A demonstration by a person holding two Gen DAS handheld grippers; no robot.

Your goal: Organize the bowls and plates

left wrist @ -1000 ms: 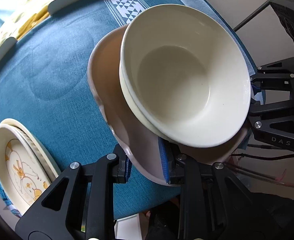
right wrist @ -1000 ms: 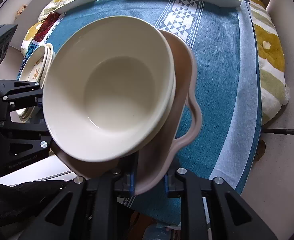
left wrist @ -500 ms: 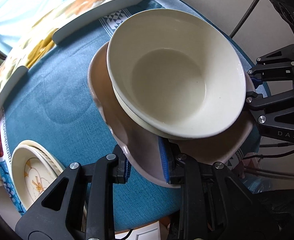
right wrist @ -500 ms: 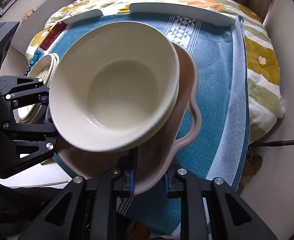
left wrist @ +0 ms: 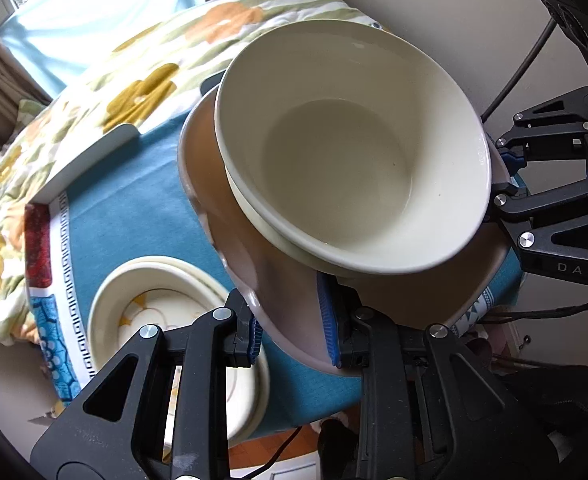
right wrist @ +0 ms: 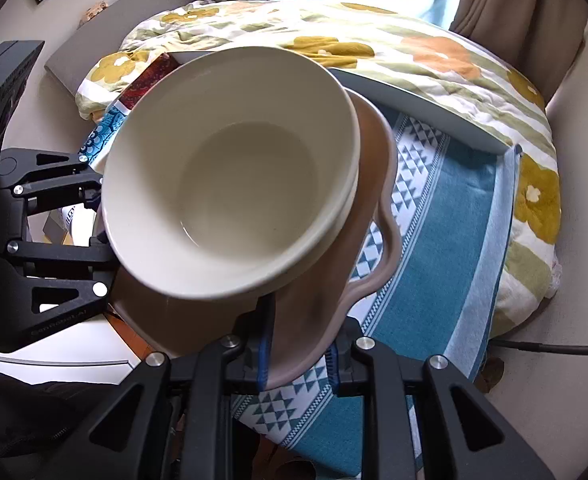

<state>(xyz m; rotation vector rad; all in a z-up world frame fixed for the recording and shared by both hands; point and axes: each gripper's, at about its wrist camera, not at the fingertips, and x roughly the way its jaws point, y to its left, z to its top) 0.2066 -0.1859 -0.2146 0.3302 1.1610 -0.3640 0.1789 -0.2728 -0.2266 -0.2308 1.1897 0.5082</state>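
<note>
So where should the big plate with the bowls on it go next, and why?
Probably ease it over and down toward the patterned bowls on the blue cloth. The left hand-held gripper and right hand-held gripper each pinch the pinkish plate at its rim, and the cream bowls on it sit tilted, so a slow, level move seems safest.

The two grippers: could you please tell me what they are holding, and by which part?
Both hold the pinkish plate by its rim, left gripper and right gripper on opposite edges; stacked cream bowls ride on it.

patterned plates (left wrist: 165,320) partly hidden, lower bowl (left wrist: 261,224) mostly covered
</note>
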